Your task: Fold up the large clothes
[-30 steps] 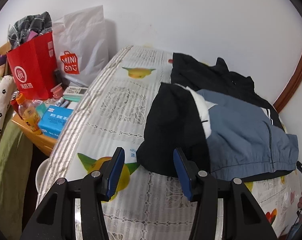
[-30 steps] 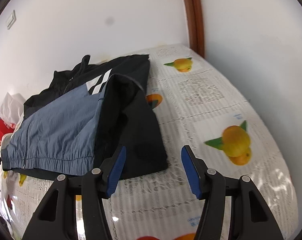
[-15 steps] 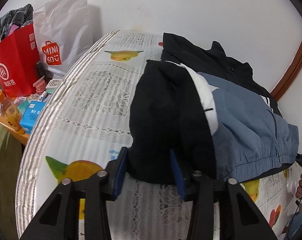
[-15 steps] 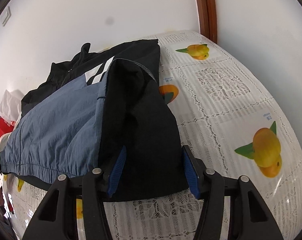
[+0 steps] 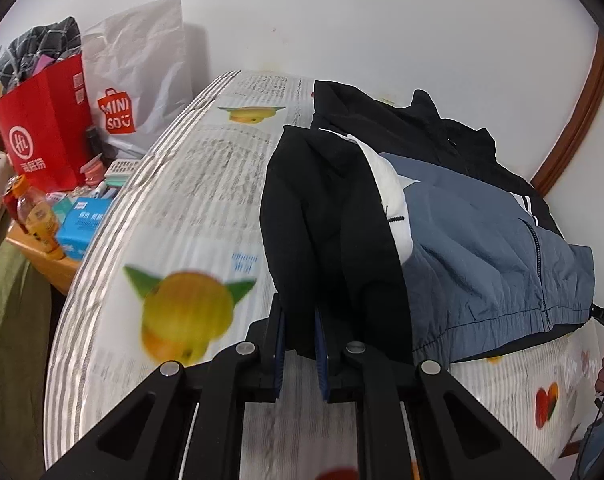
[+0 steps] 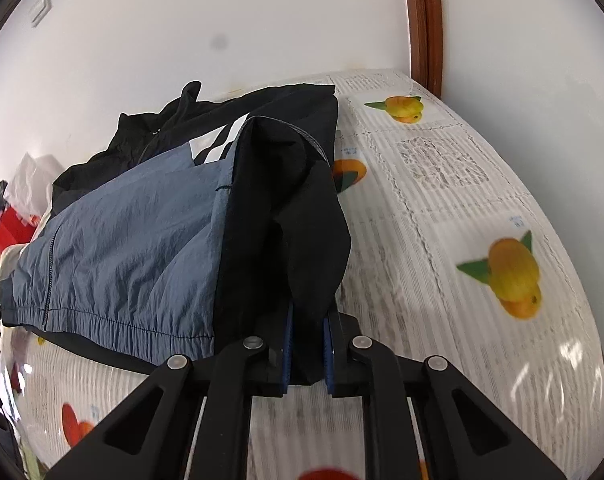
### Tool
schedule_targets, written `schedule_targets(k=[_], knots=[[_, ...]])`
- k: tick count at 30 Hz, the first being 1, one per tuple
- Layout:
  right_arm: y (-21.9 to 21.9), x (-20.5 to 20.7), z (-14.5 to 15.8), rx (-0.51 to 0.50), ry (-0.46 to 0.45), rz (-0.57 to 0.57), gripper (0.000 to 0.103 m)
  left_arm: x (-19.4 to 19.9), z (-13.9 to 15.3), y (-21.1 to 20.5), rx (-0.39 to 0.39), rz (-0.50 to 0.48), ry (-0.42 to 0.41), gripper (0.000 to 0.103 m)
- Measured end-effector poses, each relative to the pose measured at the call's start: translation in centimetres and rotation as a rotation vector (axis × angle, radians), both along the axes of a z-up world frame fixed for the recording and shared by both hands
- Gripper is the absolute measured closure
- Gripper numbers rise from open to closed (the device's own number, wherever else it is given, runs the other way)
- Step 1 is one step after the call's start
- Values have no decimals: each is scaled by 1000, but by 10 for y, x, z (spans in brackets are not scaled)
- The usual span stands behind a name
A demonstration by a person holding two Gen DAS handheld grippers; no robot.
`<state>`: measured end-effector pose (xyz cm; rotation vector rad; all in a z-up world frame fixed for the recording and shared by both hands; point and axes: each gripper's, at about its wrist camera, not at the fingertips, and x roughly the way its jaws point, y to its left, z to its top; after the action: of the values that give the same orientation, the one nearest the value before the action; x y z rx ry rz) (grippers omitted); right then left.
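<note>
A blue, black and white jacket point(image 5: 482, 240) lies on the table, both black sleeves folded in over its front. My left gripper point(image 5: 299, 344) is shut on the end of the black sleeve point(image 5: 322, 208) on the jacket's left side and holds it raised off the tablecloth. My right gripper point(image 6: 308, 354) is shut on the end of the other black sleeve point(image 6: 297, 208), also raised. The jacket's blue front point(image 6: 133, 240) shows in the right wrist view, hem toward me.
The table has a white tablecloth point(image 5: 205, 208) printed with fruit point(image 6: 516, 280). Left of it are a red bag point(image 5: 45, 136), a white Miniso bag point(image 5: 137, 84), bottles and boxes point(image 5: 81, 228). A white wall and a brown door frame point(image 6: 424, 20) stand behind.
Both grippers moved forward onto the sleeve ends, closed on them and lifted them off the tablecloth.
</note>
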<state>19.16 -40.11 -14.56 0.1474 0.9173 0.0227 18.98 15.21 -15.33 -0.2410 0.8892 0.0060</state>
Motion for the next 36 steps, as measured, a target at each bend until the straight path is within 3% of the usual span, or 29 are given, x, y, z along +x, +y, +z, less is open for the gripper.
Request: schedule_targets(k=[13, 19, 21, 24, 26, 27, 28, 36], knots=[[-5, -76, -2, -14, -11, 12, 88, -53, 0, -13, -1, -20, 8, 87], [1, -93, 12, -211, -16, -58, 88, -64, 9, -9, 41, 11, -14, 83], [1, -99, 22, -235, -40, -61, 88, -66, 16, -7, 50, 18, -33, 80], [9, -104, 39, -214, -94, -31, 82, -73, 28, -6, 15, 6, -91, 67], [20, -107, 47, -178, -120, 13, 68, -75, 35, -7, -13, -10, -118, 58], [25, -107, 49, -162, -129, 29, 58, -76, 37, -10, -24, -22, -128, 58], [30, -107, 50, -143, -139, 47, 56, -76, 38, -12, -33, -31, -133, 58], [58, -86, 23, -110, -119, 75, 56, -62, 25, -31, -81, -85, -92, 57]])
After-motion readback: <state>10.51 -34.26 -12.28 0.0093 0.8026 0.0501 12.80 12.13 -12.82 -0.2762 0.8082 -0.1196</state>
